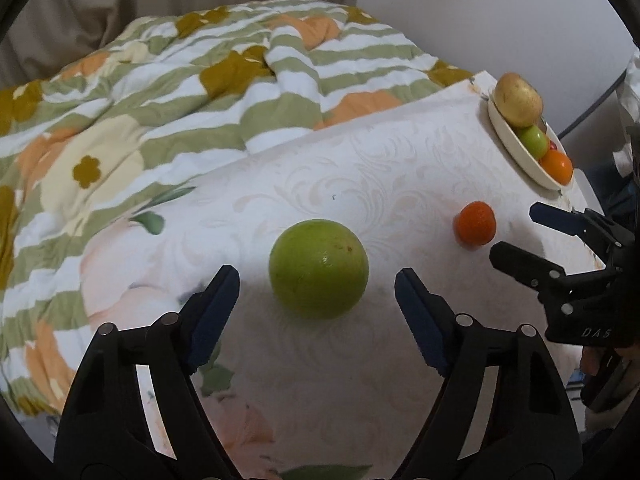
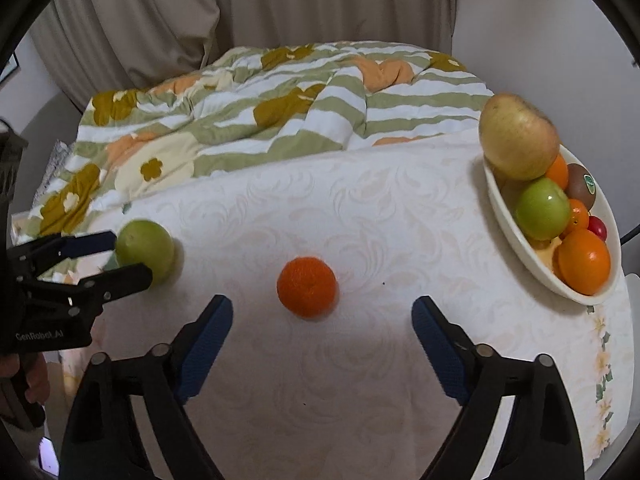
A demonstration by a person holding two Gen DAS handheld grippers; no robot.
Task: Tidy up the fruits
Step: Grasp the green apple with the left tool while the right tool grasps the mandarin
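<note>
Farthest left, at nine to eleven o'clock in both wrist views, a green-striped floral quilt [image 1: 168, 92] lies bunched on the bed behind the work surface. Next comes the white embossed tabletop [image 1: 360, 168].

The left tool [image 1: 318, 300] points steeply down with its blue pads spread wide; nothing is pinched between them. The green round fruit [image 1: 319, 268], probably a guava or green citrus, sits at twelve o'clock from this tool, just ahead of the open gap and centred on it, with neither pad touching it. Being near-spherical, it has no long axis to line up with.

Further right, the small orange tangerine [image 2: 307, 286] rests alone on the tabletop. The right tool [image 2: 322, 328] is likewise spread and empty, with the tangerine at twelve o'clock just beyond its fingertips, slightly toward the left pad.

So each hand is nearer its own fruit: left for the green one, right for the tangerine. The coming move is probably a short push straight ahead and down until the pads flank each fruit.

At two o'clock, at the right edge, the cream oval bowl [image 2: 516, 236] holds a yellow pear-like fruit, a green apple, oranges, a kiwi and something small and red.
</note>
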